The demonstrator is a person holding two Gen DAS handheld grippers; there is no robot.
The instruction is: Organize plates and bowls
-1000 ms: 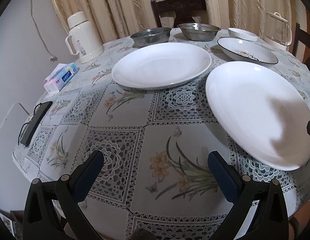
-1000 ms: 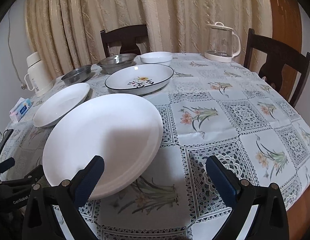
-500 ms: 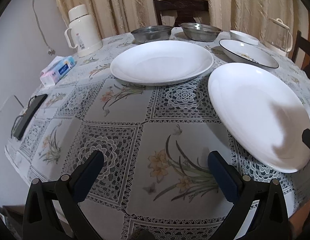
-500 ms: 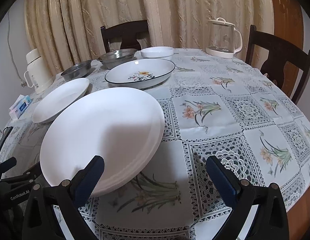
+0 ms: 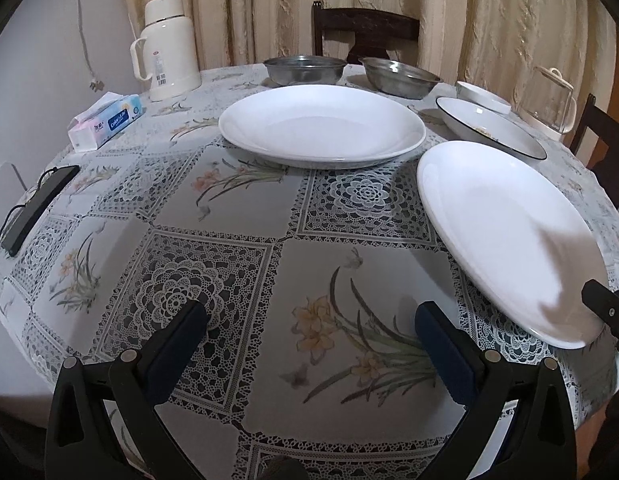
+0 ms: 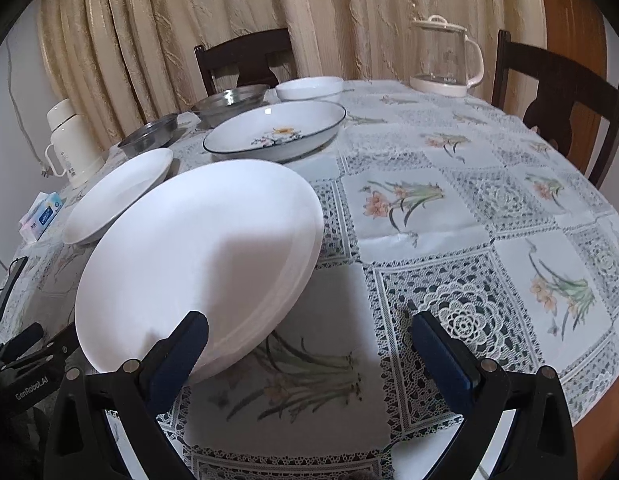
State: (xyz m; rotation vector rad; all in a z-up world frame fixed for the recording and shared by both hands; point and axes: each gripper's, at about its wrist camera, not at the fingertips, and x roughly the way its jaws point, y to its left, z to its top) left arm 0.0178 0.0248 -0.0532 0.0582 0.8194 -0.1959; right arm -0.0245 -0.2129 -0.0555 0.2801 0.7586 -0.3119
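A large white plate (image 5: 505, 236) (image 6: 197, 264) lies near the table's front edge. A second white plate (image 5: 321, 124) (image 6: 117, 196) lies behind it to the left. A black-rimmed flowered dish (image 6: 275, 130) (image 5: 489, 132), a small white bowl (image 6: 309, 88) and two steel bowls (image 5: 305, 68) (image 5: 401, 76) stand at the back. My left gripper (image 5: 309, 340) is open and empty above the cloth, left of the near plate. My right gripper (image 6: 309, 344) is open and empty; its left finger (image 6: 181, 356) overlaps the near plate's front rim in view.
A white thermos (image 5: 165, 48), a tissue pack (image 5: 105, 120) and a black device (image 5: 33, 208) sit on the left. A glass kettle (image 6: 445, 56) stands at the back right. Dark chairs (image 6: 557, 104) surround the round table with its lace cloth (image 6: 469, 216).
Both grippers have moved forward and lowered a little toward the table; the plates look larger and nearer. No plate or bowl has moved.
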